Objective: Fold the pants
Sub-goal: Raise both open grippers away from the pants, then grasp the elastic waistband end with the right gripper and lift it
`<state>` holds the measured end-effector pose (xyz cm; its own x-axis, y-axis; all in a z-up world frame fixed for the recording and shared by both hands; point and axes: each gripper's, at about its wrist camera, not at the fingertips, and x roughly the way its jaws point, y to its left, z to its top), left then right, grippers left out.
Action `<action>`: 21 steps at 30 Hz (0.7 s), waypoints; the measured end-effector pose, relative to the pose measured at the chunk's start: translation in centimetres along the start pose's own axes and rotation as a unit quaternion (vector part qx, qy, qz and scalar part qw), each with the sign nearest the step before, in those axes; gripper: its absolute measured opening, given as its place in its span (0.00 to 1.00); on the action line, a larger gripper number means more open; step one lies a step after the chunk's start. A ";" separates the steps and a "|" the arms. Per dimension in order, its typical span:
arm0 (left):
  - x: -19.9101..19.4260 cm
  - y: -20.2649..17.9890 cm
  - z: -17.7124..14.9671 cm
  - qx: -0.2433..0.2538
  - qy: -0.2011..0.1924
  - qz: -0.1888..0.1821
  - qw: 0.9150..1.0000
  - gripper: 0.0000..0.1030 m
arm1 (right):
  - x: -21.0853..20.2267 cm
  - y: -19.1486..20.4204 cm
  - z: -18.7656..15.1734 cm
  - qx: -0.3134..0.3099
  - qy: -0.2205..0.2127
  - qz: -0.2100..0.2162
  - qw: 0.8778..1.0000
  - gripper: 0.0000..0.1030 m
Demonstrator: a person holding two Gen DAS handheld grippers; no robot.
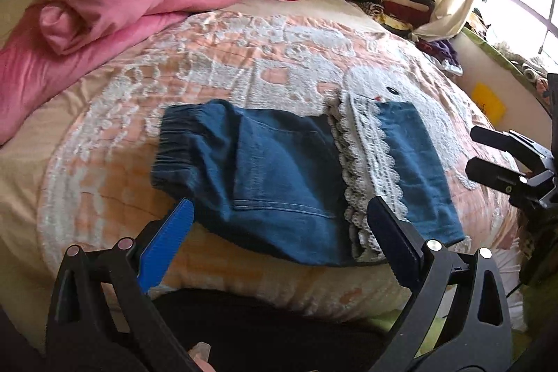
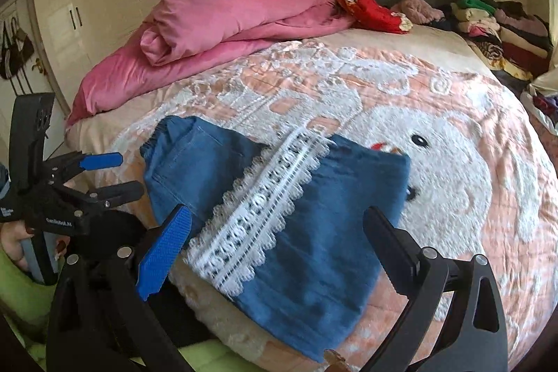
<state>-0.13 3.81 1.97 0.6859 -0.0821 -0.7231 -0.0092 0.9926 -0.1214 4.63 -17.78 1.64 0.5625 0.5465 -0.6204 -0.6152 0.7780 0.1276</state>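
Left claw [image 1: 279, 215] spread above pants [image 1: 279, 169], right claw [image 2: 279, 225] likewise

The near edge of the blue pants [image 1: 279, 169] lies behind the spread fingers of the left gripper [image 1: 279, 225] in the left wrist view, and the leg ends past the white lace band [image 2: 258, 215] fold under at the bed's foot edge. The right gripper [image 1: 502, 159] is cut off by the right picture edge there, its body out of frame. The stacked clothes [image 2: 502, 30] at the bed's head corner are too small to identify singly.
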 end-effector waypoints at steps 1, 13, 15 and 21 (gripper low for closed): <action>0.0 0.3 0.0 -0.003 -0.001 0.001 1.000 0.91 | 0.2 0.3 0.3 -0.002 0.000 0.002 1.000 0.95; 0.7 4.6 -0.5 -0.050 0.004 0.010 0.999 0.91 | 5.1 3.9 3.9 -0.045 0.023 0.033 0.998 0.95; 1.1 5.3 -0.6 -0.059 0.007 0.013 0.998 0.91 | 6.0 4.5 4.3 -0.051 0.029 0.038 0.998 0.96; 2.3 7.6 -1.2 -0.096 0.021 -0.001 0.995 0.91 | 9.0 6.1 5.9 -0.066 0.047 0.067 0.994 0.96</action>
<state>0.51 11.07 -1.41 0.6556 -0.0910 -0.7496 -0.1494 0.9575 -0.2469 9.15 -6.31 1.41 0.4204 0.6061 -0.6753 -0.7516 0.6495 0.1151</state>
